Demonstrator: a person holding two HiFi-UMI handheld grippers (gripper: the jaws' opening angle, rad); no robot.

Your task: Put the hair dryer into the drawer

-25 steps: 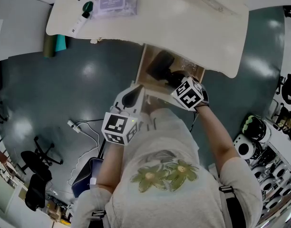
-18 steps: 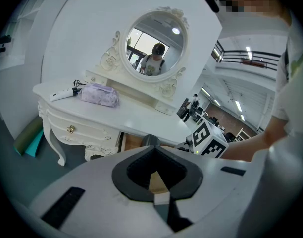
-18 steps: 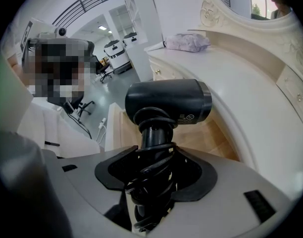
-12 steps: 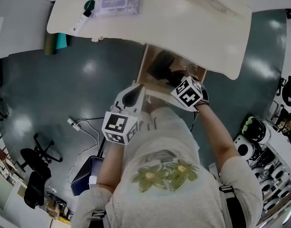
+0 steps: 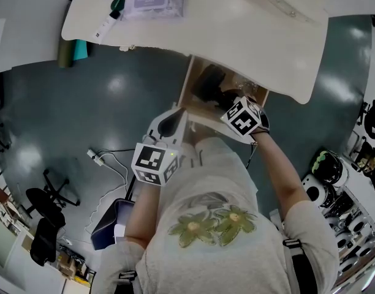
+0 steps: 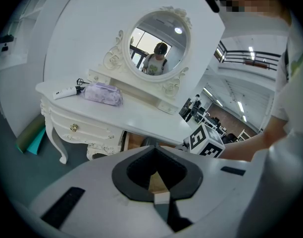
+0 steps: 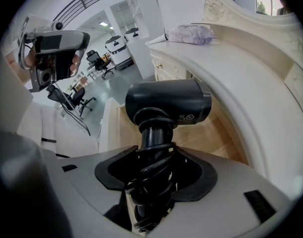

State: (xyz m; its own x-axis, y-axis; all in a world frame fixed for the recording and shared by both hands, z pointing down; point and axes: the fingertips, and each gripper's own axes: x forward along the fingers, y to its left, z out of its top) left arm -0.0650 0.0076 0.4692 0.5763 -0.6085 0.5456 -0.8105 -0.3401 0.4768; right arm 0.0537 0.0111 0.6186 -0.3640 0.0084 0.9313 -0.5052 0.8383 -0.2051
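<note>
black was what caught the eye: a black plastic hair dryer (image 7: 167, 104) with its cord coiled round the handle, clamped by that handle in the right gripper (image 7: 154, 182), whose dark jaws pressed in on it from both sides. the dryer's fat barrel lay crosswise above the pale wooden floor of the open drawer (image 7: 218, 133), tucked under the curved edge of the white ornate dressing table (image 7: 250, 78); whether it touched the wood i couldn't tell. from overhead, the dryer (image 5: 208, 83) sat within the drawer's (image 5: 185, 84) walls, with the right gripper (image 5: 232, 105) and its marker cube at the drawer's near end. the left gripper (image 5: 170, 126) hung just beside the drawer's near left corner, apart from the dryer, its jaws brought together with nothing between them (image 6: 161, 197). on the tabletop (image 5: 236, 23), well apart from all this, rested a lilac soft pack of wipes (image 5: 154, 2) and a white tube with a dark green cap (image 5: 107, 18) next to it. an oval mirror in a carved white frame (image 6: 156, 43) stood at the back of the table.
</note>
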